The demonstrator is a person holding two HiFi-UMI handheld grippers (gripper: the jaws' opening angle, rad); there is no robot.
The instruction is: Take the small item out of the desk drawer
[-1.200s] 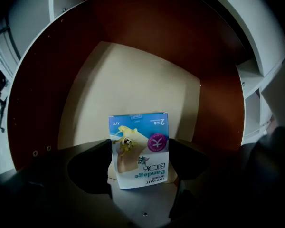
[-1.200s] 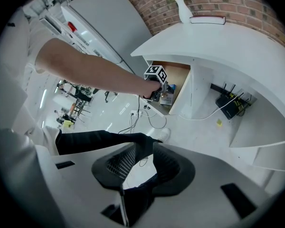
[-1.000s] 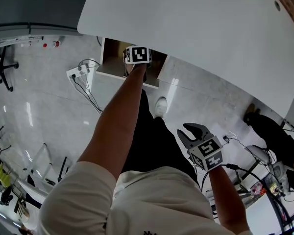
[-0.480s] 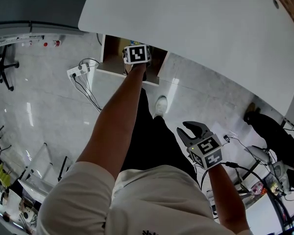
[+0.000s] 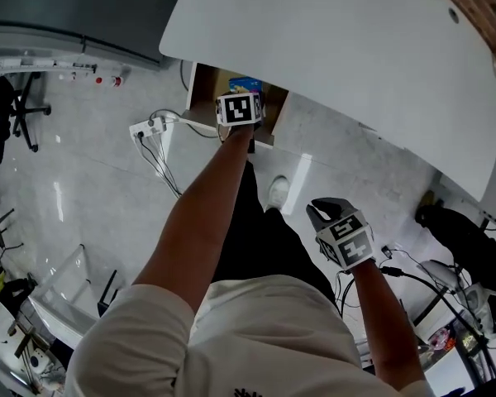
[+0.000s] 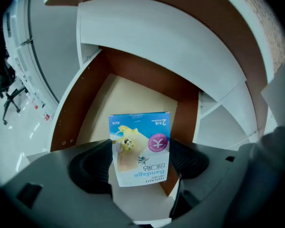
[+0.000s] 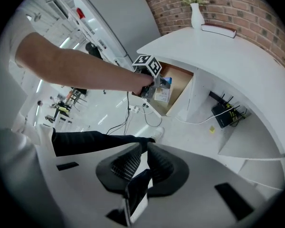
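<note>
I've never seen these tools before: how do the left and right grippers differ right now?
The left gripper is at the open drawer; the right gripper hangs at the person's side, away from the desk. The left's fingers pinch a bandage box; the right's are closing on nothing. Both carry a marker cube.

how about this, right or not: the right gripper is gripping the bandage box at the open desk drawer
Not right: the left gripper grips the bandage box at the open desk drawer, its jaws pressed on the box's two sides, as the left gripper view shows. The right gripper hangs away from the desk, its jaws closing with nothing between them.
</note>
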